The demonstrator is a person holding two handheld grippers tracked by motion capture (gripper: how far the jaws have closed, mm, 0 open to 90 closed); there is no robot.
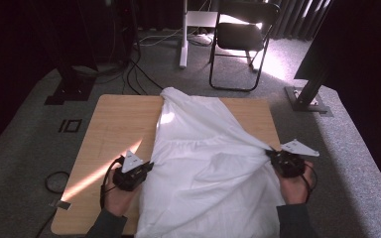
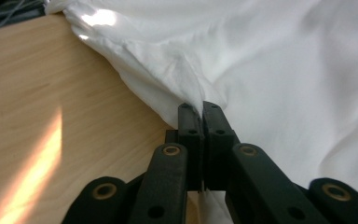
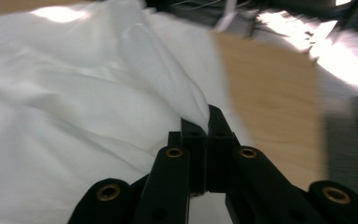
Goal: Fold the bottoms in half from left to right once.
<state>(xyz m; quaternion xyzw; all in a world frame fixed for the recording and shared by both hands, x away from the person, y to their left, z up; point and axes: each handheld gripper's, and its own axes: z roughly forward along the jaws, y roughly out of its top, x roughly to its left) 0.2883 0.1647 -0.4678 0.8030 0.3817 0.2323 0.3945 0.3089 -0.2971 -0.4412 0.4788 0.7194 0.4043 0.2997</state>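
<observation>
Nearest the lower edge of the high view, two forearms enter the frame. The left gripper sits at lower left of centre, its jaws clamped together on the left edge of the white cloth. The right gripper sits at centre right, jaws likewise pinched on a tented fold of the same cloth. In the left gripper view the fabric runs straight into the closed jaw tips; the right gripper view shows a raised ridge of fabric drawn into the tips.

The cloth lies rumpled across the centre and right half of the wooden table, its far end bunched at the table's upper edge and its near end hanging toward the bottom of the frame.

Procedure, as judged: the step in hand appears to be spreading the cloth by its two side edges. Keep both grips firm. Draw the hands apart evenly until the central creases flatten. Lift just enough to free the fabric from the table, avoiding drag on the far bunch.

Beyond the table stands a black folding chair at upper centre, on grey carpet.
</observation>
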